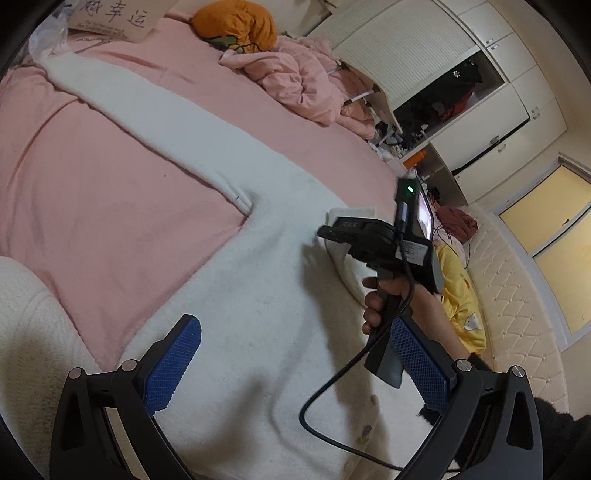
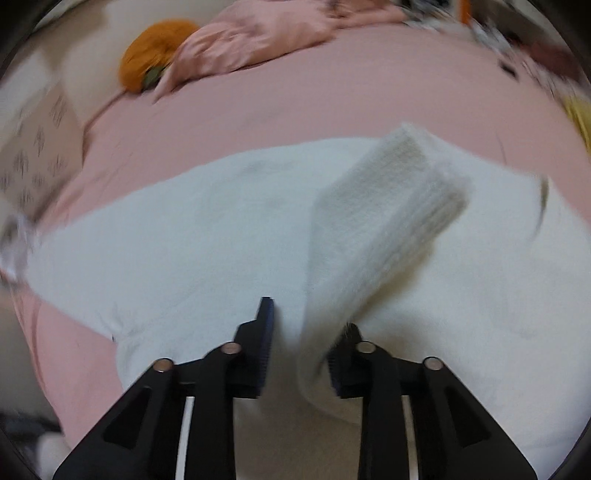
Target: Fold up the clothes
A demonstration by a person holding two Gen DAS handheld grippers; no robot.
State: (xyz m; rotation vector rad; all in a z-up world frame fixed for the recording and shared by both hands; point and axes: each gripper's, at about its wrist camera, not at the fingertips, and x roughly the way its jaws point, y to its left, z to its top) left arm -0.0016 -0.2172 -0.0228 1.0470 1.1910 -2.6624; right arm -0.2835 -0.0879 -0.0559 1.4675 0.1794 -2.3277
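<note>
The right gripper (image 2: 303,347) clamps the sweater (image 1: 258,295) sleeve (image 2: 388,206), raising it to fold inward; the left gripper (image 1: 295,369) hovers spread wide, holding nothing.

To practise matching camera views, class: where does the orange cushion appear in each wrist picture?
Left wrist view: orange cushion at top centre, beside the crumpled pink quilt.
Right wrist view: orange cushion at upper left, blurred.
Shared landmark: the white sweater spread on the pink bed.
</note>
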